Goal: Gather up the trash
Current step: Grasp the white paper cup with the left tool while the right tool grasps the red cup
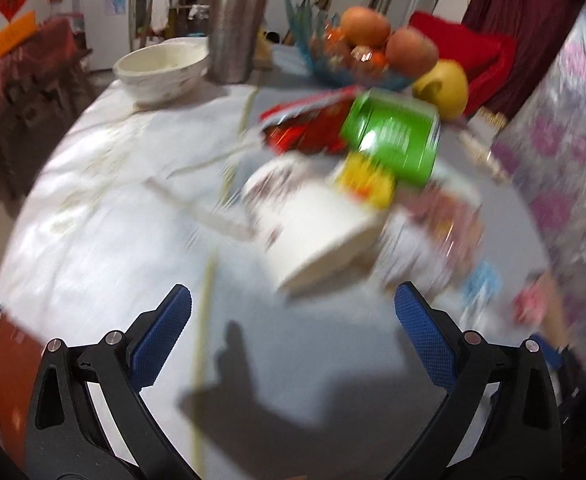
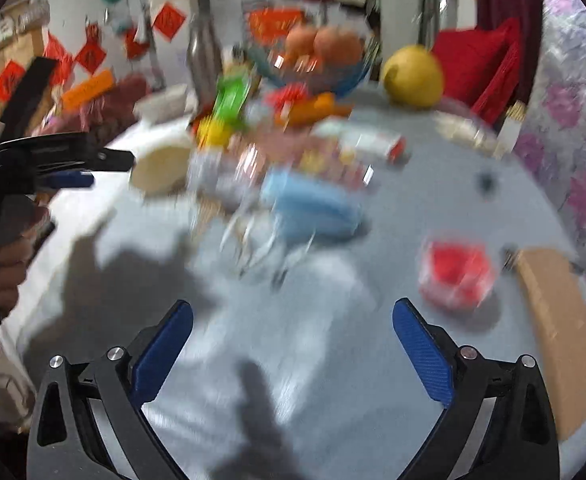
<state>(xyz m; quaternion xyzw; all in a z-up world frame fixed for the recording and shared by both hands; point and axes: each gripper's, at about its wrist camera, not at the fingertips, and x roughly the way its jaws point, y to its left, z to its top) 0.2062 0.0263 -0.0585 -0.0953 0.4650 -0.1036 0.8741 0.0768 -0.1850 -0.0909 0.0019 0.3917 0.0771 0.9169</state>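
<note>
Blue-padded jaws of both grippers gape empty; one green can [image 1: 393,136], two apples [image 1: 389,40].

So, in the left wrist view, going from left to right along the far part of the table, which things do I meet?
White bowl → steel bottle → blue fruit bowl → yellow fruit.
</note>
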